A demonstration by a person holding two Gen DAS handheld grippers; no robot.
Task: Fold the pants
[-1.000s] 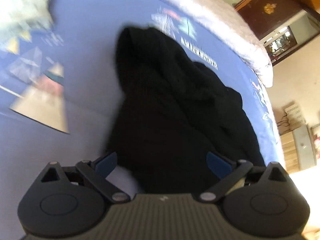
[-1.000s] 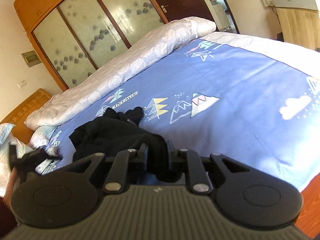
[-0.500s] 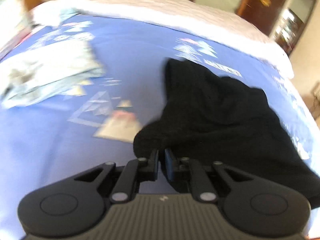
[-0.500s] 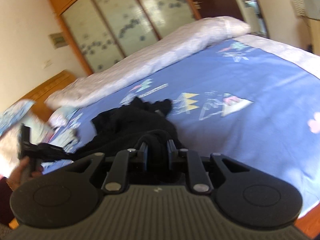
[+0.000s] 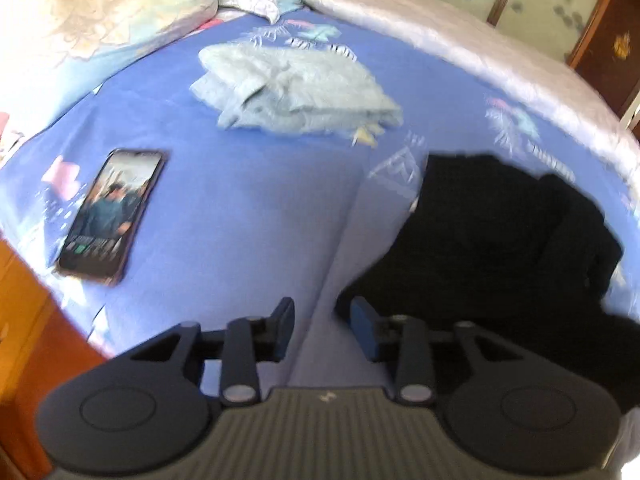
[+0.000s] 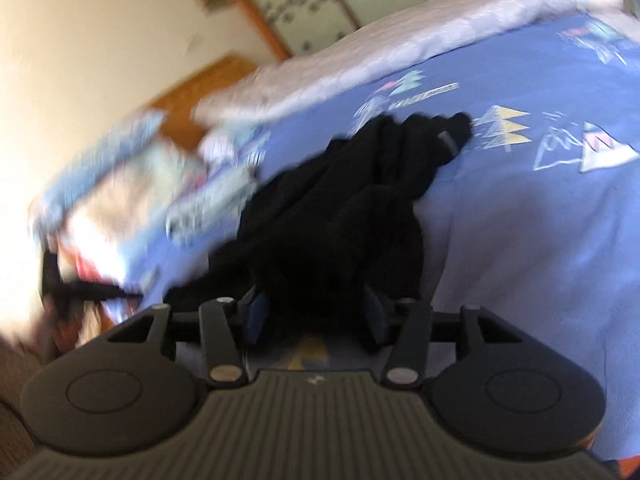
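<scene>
Through the left wrist camera, my left tool (image 5: 322,330) hangs over the blue bed sheet (image 5: 240,220) with its jaws parted and opening, nothing between them. The black pants (image 5: 500,240) lie in a crumpled heap to the right, their near edge just beside the right-hand finger. Farther off I see a phone (image 5: 110,212) lying face up near the wooden bed edge, a folded pale blue garment (image 5: 296,92) beyond it, and pillows (image 5: 100,12) at the head of the bed.

Through the right wrist camera, my right tool (image 6: 316,316) has dark cloth of the pants (image 6: 340,220) bunched between its fingers, but the jaws are opening and I see a gap at each blue pad, so I judge the cloth as released, not clamped. The heap runs away from me toward the printed mountains on the sheet.

The pants are not yet laid flat, so I take the step in hand to be re-gripping for spreading. To do it well, I would pick two corners of the waistband or one leg hem, pinch only a single layer, and pull outward low over the bed so the bundle unrolls.

Only the left view shows the phone and the folded garment, both worth keeping clear of. Only the right view shows cloth between fingers and the far end of the heap.
</scene>
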